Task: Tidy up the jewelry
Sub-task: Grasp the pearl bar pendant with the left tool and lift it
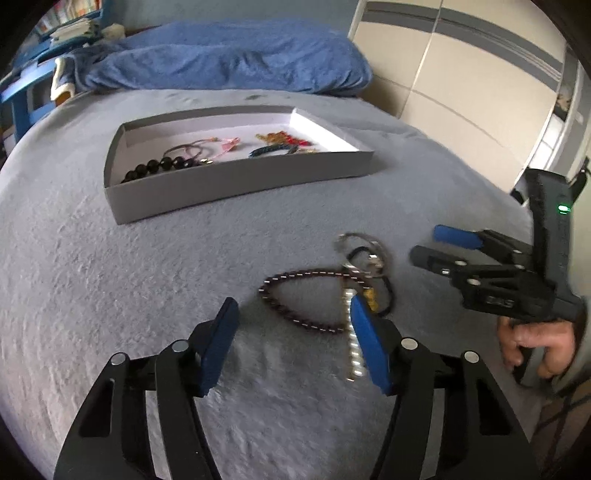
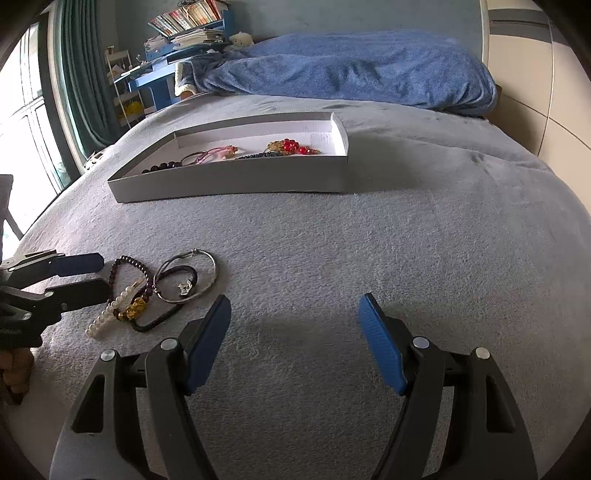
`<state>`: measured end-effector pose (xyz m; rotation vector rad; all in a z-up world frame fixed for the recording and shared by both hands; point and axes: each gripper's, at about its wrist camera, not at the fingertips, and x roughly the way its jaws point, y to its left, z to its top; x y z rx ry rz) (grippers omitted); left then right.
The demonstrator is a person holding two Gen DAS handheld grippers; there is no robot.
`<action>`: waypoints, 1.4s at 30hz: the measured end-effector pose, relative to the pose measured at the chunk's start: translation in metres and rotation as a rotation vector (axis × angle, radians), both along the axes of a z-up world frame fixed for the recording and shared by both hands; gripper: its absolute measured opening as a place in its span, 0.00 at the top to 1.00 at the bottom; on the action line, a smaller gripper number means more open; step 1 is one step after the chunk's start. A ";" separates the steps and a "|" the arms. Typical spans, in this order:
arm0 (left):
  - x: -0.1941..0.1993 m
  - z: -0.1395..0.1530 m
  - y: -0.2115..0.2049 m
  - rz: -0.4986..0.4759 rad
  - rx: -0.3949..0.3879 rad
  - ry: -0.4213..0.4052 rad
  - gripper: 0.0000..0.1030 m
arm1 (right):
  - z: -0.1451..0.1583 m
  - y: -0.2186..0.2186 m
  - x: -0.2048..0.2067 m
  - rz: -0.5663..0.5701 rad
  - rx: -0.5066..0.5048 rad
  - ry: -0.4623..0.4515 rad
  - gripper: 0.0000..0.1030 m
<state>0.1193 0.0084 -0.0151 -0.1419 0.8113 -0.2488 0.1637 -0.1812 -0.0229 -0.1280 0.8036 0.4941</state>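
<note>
Soft daylight enters from the window [image 2: 22, 122], blown out white at the right wrist view's left edge. Shadows on the bed [image 2: 406, 258] are faint. Fisheye bending curves both frames, corners vignette black, and the left wrist view is slightly motion-blurred.

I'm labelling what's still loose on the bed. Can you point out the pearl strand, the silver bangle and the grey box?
pearl strand [image 2: 110, 314], right wrist view, middle pearls.
silver bangle [image 2: 213, 266], right wrist view, right side of the hoop.
grey box [image 1: 221, 184], left wrist view, near outer wall.

blue blanket [image 2: 351, 70], bookshelf [image 2: 192, 18], green curtain [image 2: 85, 74]
</note>
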 end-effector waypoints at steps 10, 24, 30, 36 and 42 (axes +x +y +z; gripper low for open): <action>-0.008 -0.011 -0.014 -0.068 0.039 0.056 0.78 | 0.000 -0.001 0.000 0.000 0.015 0.002 0.31; -0.033 -0.001 0.030 0.079 0.012 -0.002 0.90 | 0.009 0.003 -0.007 0.065 0.040 -0.009 0.31; -0.028 -0.011 0.029 0.098 0.051 0.050 0.90 | 0.009 0.026 -0.008 0.157 0.015 0.018 0.31; -0.025 -0.015 0.027 0.097 0.072 0.057 0.88 | 0.010 0.051 0.003 0.209 0.017 0.054 0.31; -0.026 -0.016 0.029 0.095 0.065 0.055 0.87 | 0.001 0.075 0.005 0.267 -0.037 0.084 0.31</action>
